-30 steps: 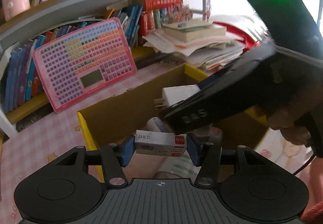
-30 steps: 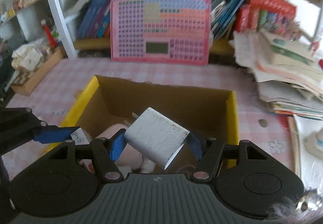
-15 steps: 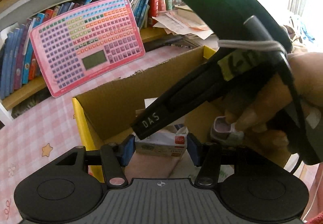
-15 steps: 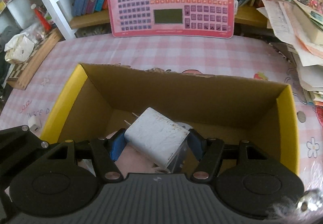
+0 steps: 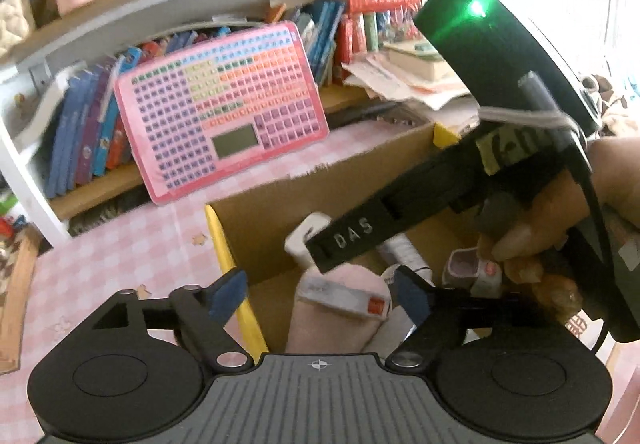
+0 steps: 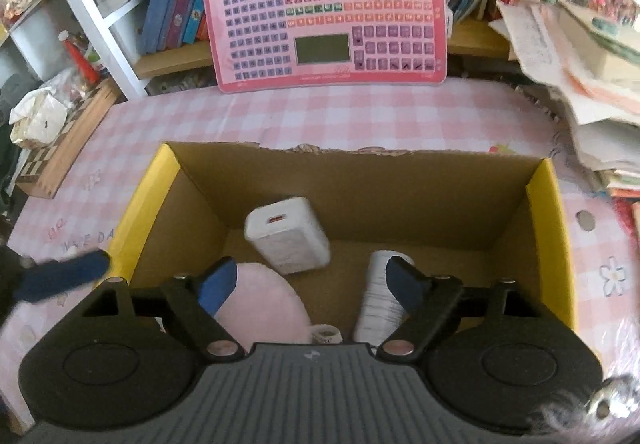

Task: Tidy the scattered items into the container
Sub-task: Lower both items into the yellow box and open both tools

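A yellow-edged cardboard box [image 6: 544, 228] stands on the pink checked table. My right gripper [image 6: 312, 280] is open over the box. The white charger [image 6: 288, 240] lies free inside by the back wall. A pink soft item [image 6: 260, 308] and a white roll [image 6: 380, 296] lie in the box too. My left gripper [image 5: 320, 292] is open over the box's left edge [image 5: 224, 244]. The small white carton with a red mark [image 5: 344, 294] lies below it on the pink item [image 5: 332, 324]. The right gripper's black body [image 5: 400, 219] crosses the left wrist view, with the charger [image 5: 304, 236] behind it.
A pink toy keyboard [image 6: 324, 3] leans on the bookshelf behind the box. Stacked papers and books [image 6: 576, 75] crowd the right side. A wooden board [image 6: 60, 147] lies at the table's left edge. A small pink-white item [image 5: 472, 268] sits in the box near the hand.
Both grippers have opened. The charger dropped from my right gripper into the box. The small carton dropped from my left gripper onto the pink item.
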Action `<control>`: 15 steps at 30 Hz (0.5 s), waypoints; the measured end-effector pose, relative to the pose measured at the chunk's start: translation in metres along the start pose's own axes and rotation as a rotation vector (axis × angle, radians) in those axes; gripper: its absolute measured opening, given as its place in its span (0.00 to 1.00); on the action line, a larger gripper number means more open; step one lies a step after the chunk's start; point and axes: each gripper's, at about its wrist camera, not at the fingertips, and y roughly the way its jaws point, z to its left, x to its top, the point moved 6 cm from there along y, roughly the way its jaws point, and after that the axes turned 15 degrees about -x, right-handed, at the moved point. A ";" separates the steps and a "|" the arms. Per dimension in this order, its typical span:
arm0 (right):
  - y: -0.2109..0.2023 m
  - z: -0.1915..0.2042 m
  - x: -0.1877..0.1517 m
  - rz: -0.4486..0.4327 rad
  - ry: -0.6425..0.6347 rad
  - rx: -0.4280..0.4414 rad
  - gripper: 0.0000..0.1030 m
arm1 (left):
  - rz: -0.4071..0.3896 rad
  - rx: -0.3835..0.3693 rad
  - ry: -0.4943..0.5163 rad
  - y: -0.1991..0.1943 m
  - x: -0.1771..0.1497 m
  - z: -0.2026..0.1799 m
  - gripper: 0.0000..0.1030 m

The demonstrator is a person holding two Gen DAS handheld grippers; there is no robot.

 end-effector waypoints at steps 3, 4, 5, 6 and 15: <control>-0.020 -0.001 -0.004 -0.043 -0.005 -0.015 0.80 | -0.035 -0.013 0.006 -0.017 -0.001 -0.004 0.83; -0.026 -0.001 -0.006 -0.058 -0.003 -0.019 0.81 | -0.044 -0.020 0.006 -0.023 -0.002 -0.005 0.83; -0.032 -0.002 -0.008 -0.074 0.001 -0.023 0.81 | -0.053 -0.028 0.005 -0.029 -0.003 -0.007 0.83; -0.040 -0.003 -0.011 -0.092 0.006 -0.029 0.81 | -0.062 -0.038 0.006 -0.037 -0.005 -0.008 0.83; -0.093 -0.004 -0.044 -0.168 0.032 -0.086 0.86 | -0.099 -0.088 -0.016 -0.089 -0.034 -0.015 0.84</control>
